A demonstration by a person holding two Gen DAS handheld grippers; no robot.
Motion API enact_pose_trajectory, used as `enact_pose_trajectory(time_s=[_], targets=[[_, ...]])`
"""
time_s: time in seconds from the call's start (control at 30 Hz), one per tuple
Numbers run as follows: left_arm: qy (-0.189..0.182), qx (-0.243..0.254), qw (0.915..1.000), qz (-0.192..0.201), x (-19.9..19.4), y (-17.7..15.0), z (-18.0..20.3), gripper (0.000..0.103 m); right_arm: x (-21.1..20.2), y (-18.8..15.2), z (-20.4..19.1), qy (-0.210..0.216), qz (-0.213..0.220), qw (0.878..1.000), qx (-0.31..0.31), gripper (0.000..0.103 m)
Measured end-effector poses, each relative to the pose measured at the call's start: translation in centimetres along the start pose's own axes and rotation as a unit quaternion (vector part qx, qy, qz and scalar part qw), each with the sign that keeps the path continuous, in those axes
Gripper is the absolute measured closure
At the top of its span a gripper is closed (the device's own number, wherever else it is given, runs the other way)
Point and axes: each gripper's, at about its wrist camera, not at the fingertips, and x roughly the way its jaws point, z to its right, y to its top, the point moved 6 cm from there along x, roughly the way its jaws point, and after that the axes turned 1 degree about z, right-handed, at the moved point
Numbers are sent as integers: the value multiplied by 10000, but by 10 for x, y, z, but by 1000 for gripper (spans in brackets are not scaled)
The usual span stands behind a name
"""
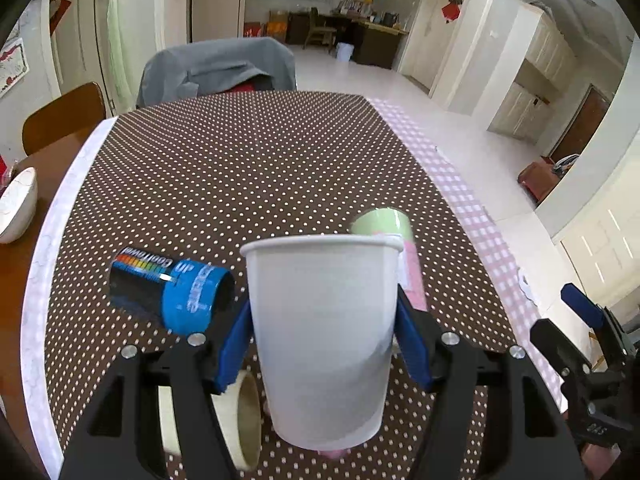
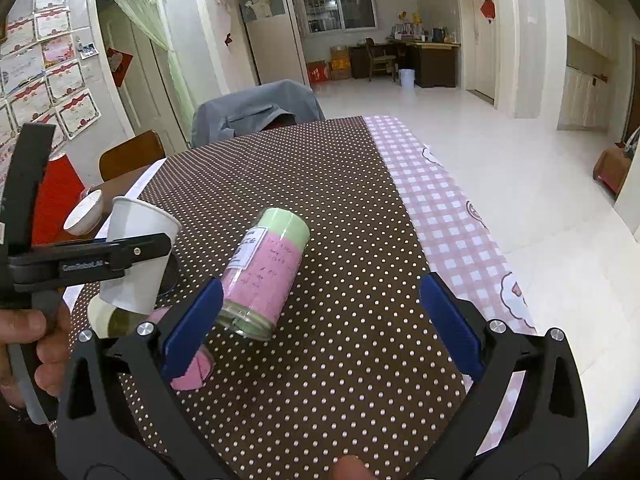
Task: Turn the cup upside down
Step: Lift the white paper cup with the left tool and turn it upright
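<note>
A white paper cup stands upright, mouth up, held between the blue pads of my left gripper, which is shut on its sides. In the right wrist view the same cup is at the left, lifted just above the table, with the left gripper clamped around it. My right gripper is open and empty, hovering over the dotted tablecloth; its left pad is close to a green and pink can.
A green and pink can lies on its side mid-table. A blue and black can lies left of the cup. A tape roll and a pink lid are beneath the cup. A white bowl is far left.
</note>
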Motion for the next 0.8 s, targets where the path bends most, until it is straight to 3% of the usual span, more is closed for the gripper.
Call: enact_pose_trajectory(time_s=[0.3, 0.8], targets=[[-29, -2, 9997, 223, -45, -53, 10, 39, -32, -24, -17, 96, 55, 9996, -256, 6], [-98, -27, 9995, 299, -77, -138, 17, 39, -79, -69, -30, 59, 286, 9988, -405, 6]])
